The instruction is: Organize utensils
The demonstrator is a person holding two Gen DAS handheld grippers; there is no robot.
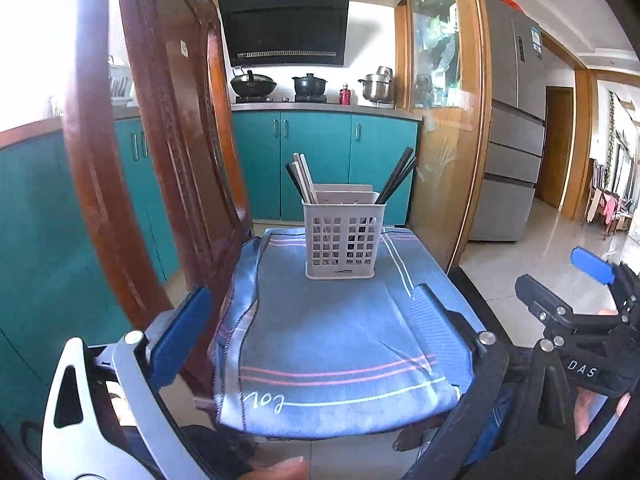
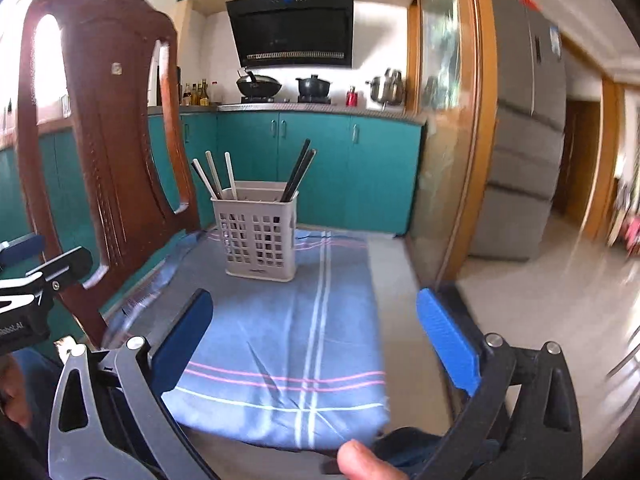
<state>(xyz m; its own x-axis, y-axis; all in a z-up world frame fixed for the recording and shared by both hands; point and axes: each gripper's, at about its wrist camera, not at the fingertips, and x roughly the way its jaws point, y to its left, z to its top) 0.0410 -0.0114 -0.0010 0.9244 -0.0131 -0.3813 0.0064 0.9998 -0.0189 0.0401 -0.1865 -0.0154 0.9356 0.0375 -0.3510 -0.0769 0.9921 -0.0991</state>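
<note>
One white perforated utensil basket (image 1: 345, 236) upright on blue striped towel (image 1: 336, 344) covering chair seat, toward far edge. Inside: three pale chopsticks (image 2: 214, 176) plus one dark leaning left, three dark chopsticks (image 2: 300, 172) leaning right. Left gripper (image 1: 312, 328) spread wide, holding nothing; right gripper (image 2: 320, 332) likewise, both near towel's front edge.

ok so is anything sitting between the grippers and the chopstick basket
Nothing visible does. The chopstick basket stands alone on the blue striped cloth, and only bare cloth lies between it and the open left gripper or the open right gripper. The wooden chair back stands off to the left.
</note>
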